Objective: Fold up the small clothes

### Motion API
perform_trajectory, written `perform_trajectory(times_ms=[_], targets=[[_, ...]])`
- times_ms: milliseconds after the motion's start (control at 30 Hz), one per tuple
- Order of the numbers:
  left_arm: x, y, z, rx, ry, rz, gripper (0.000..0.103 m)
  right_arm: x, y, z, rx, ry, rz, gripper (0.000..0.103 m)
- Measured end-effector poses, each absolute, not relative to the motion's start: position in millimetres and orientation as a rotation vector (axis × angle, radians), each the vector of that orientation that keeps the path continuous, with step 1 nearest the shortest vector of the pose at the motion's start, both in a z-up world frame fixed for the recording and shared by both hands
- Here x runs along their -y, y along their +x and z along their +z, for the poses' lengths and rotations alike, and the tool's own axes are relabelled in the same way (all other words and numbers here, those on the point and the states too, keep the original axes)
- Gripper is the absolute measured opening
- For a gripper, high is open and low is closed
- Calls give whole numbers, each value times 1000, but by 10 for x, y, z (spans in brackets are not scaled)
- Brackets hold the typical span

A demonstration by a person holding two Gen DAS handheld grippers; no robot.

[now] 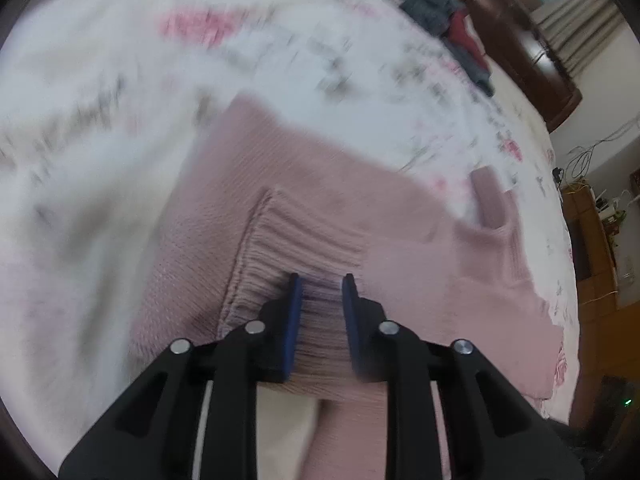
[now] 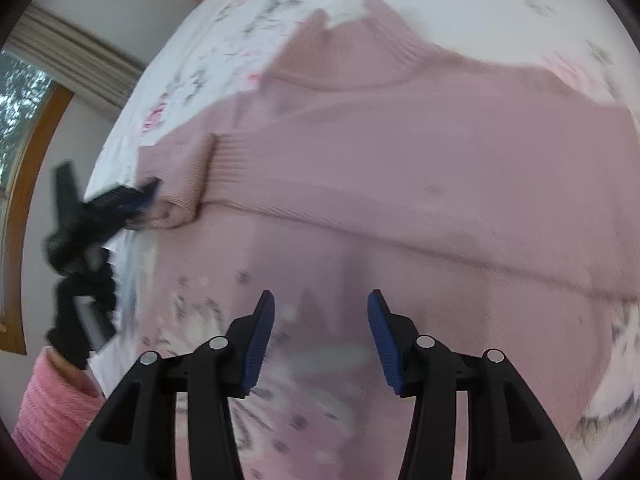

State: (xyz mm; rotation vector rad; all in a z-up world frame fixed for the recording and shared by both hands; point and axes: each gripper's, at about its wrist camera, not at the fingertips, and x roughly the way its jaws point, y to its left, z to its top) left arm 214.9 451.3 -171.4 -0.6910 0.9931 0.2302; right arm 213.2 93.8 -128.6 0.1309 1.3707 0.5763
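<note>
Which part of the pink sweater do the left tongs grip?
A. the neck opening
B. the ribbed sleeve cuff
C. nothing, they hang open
B: in the left wrist view the left tongs close on the ribbed cuff of the pink sweater.

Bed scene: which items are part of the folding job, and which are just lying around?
In the job:
- pink sweater, spread on the floral bedsheet
- its ribbed cuff, clamped in the left gripper
- right gripper, open above the bed

Lying about:
- dark clothes pile near the headboard
- cables
</note>
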Motion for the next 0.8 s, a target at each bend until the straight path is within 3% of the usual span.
perform_trajectory(times_ms=[200, 267, 333, 367, 567, 633, 700, 800], targets=[[-4595, 2111, -1748, -1000, -694, 206, 10, -1531, 2346, -1236, -1392, 115, 649, 50], [-4608, 2042, -1618, -977, -697, 202, 16, -1714, 2429, -1255, -1410, 128, 674, 53], [-4597, 1937, -1437, -928, -660, 209, 35, -1981, 2553, -1292, -1432, 156, 703, 56], [-4603, 1902, -1369, -912, -644, 214, 40, -2056, 2582, -1305, -1438, 164, 710, 57], [-4779, 1680, -1139, -889, -614, 223, 45, -2746, 2763, -1587, -1518, 220, 752, 63], [-4828, 1654, -1122, -891, -614, 231, 45, -2877, 2752, -1700, -1550, 210, 762, 56], [-4857, 1639, -1120, -898, -609, 241, 45, -2959, 2729, -1778, -1568, 174, 751, 25], [-4851, 1656, -1130, -903, -610, 241, 45, -2905, 2690, -1626, -1503, 190, 794, 17]])
